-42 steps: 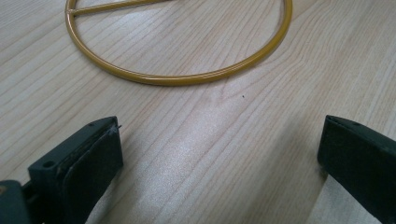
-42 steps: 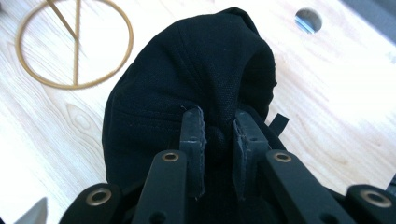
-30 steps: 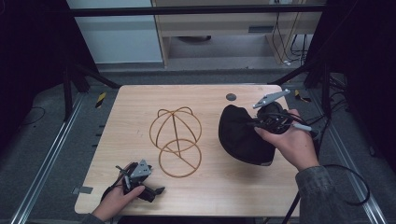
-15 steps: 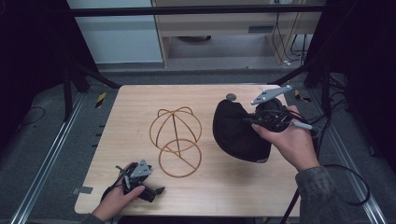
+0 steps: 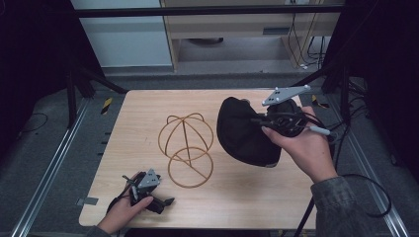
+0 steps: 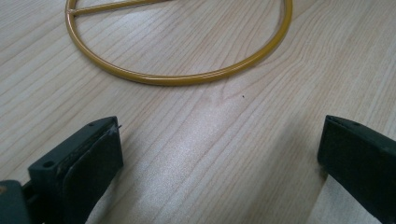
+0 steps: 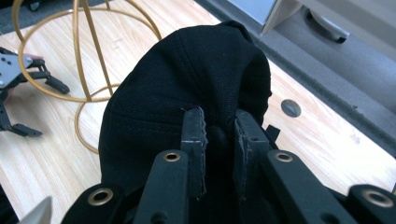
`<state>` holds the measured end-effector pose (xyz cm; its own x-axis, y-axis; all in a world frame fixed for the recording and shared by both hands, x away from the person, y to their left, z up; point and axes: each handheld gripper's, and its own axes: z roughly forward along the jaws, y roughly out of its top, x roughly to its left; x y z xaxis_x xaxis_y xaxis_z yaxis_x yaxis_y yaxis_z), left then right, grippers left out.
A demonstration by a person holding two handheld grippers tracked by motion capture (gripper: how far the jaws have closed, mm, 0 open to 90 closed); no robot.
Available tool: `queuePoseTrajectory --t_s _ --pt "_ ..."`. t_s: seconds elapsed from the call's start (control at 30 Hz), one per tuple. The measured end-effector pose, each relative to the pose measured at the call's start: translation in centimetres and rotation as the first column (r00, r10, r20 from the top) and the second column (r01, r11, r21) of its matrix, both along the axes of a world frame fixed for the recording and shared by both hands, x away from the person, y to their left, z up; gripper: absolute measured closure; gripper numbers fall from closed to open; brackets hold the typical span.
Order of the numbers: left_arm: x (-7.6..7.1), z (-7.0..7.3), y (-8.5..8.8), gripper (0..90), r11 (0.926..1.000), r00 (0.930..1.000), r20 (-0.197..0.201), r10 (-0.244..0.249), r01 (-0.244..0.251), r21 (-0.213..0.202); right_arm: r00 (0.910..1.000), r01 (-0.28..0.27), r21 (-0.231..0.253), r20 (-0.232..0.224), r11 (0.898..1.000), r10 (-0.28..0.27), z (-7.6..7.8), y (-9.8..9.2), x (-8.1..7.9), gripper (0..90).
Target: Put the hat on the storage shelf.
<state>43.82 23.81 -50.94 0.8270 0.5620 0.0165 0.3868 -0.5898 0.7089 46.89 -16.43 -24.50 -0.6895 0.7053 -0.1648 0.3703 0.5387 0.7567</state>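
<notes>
a light wooden surface (image 5: 148, 123) with rounded corners stands on a grey carpeted floor (image 5: 44, 148), which shows yellow-and-black tape marks (image 5: 106, 105). metal rails (image 5: 49, 168) run along the floor on both sides. black stand legs (image 5: 89, 81) rise at the left in deep shadow. behind stands a pale cabinet (image 5: 123, 39) and a beige desk (image 5: 232, 24), with cables (image 5: 309, 44) hanging at the right.
</notes>
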Motion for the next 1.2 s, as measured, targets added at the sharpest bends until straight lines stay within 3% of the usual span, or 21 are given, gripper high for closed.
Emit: queuePoseTrajectory --t_s 0.6,1.2 --pt "0.0 0.0 0.0 0.0 1.0 1.0 -0.001 -0.001 0.001 0.002 0.9981 -0.018 0.057 0.06 0.998 0.014 2.2 1.0 -0.7 76.7" --pt "0.0 0.0 0.0 0.0 1.0 1.0 -0.001 0.0 0.0 0.001 0.9947 -0.054 0.06 0.091 0.997 0.048 4.7 2.6 -1.3 76.6"
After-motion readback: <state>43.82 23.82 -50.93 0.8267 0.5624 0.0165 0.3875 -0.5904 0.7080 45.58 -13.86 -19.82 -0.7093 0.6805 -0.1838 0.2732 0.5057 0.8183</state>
